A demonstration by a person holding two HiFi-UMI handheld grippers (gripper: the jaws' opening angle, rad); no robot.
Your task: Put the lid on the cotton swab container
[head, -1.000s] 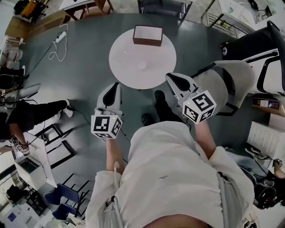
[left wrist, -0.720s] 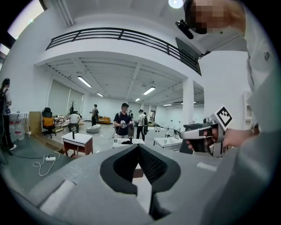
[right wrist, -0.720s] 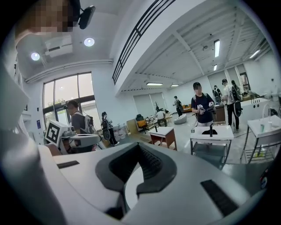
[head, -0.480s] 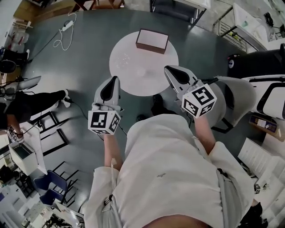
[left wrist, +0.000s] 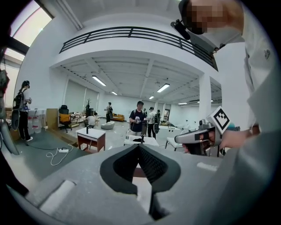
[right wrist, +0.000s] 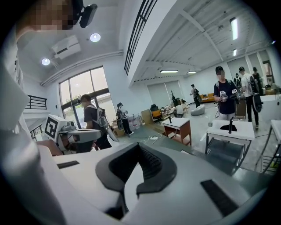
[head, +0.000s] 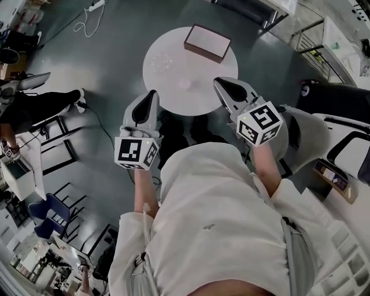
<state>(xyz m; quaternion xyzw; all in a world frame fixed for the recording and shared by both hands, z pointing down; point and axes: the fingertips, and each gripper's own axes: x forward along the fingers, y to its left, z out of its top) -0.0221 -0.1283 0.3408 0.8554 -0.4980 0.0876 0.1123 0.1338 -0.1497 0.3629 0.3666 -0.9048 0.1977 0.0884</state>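
A round white table stands in front of me in the head view. On it lie a small pale round thing and a faint clear thing, both too small to tell apart as lid or cotton swab container. My left gripper is raised at the table's near left edge, shut with nothing in it. My right gripper hovers at the near right edge, also shut and empty. The left gripper view shows closed jaws pointing level into the room. So does the right gripper view.
A brown-sided box sits at the table's far edge. A white chair stands to the right. A seated person's legs and desks are at the left. A power cable lies on the floor. Several people stand farther off.
The table has come closer under both grippers. Their tips now reach its near edge. Both grippers stay shut and empty.
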